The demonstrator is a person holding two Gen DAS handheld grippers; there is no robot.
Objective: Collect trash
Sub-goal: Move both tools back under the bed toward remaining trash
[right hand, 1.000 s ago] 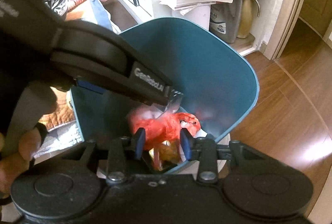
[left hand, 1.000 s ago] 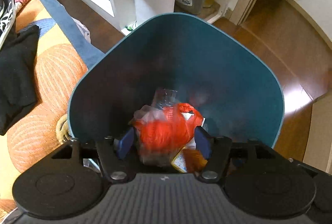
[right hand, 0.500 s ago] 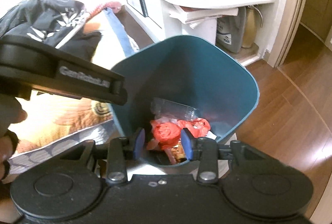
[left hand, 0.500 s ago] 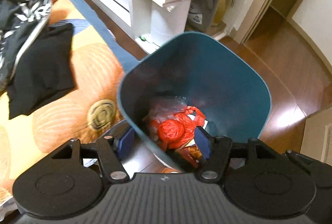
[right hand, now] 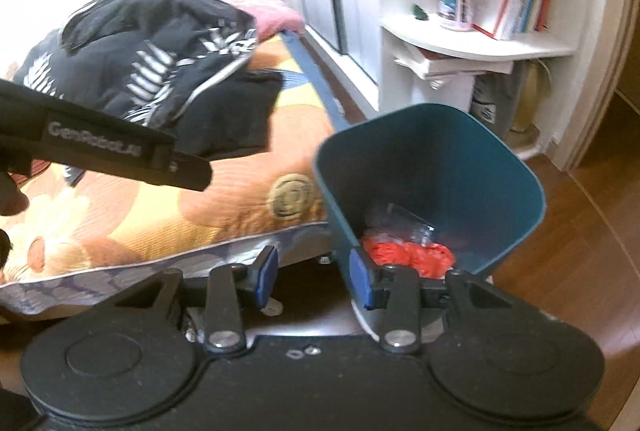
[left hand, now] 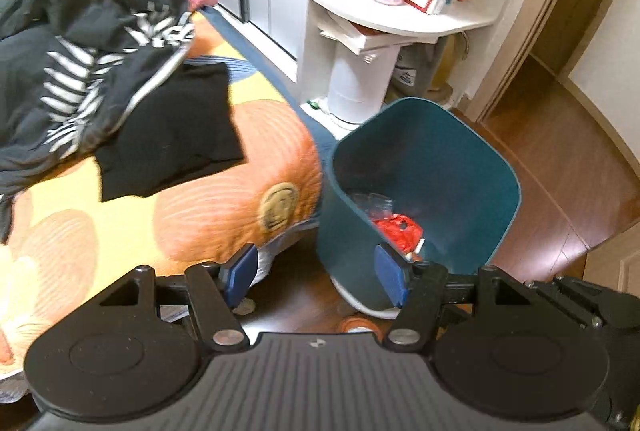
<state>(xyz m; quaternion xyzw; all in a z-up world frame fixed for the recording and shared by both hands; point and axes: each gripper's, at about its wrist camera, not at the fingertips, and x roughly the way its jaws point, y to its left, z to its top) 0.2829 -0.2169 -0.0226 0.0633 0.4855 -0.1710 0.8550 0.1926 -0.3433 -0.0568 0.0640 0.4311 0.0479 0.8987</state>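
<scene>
A teal trash bin (left hand: 452, 155) stands on the wooden floor beside the bed; it also shows in the right wrist view (right hand: 448, 167). Inside it lie red plastic trash (left hand: 396, 231) and a clear wrapper (left hand: 370, 201), also seen as red trash (right hand: 404, 253) in the right wrist view. My left gripper (left hand: 316, 277) is open and empty, above and left of the bin. My right gripper (right hand: 312, 279) is open and empty near the bin's left rim. The left gripper's body (right hand: 100, 147) crosses the left of the right wrist view.
A bed with an orange quilt (left hand: 180, 199) and dark clothes (left hand: 88, 71) lies left of the bin. A white shelf (left hand: 400, 19) with books and a pen cup stands behind it. Wooden floor (left hand: 568, 167) spreads to the right.
Both grippers have pulled back up and left out of the bin. The red trash that was between the left fingers now lies in the bin.
</scene>
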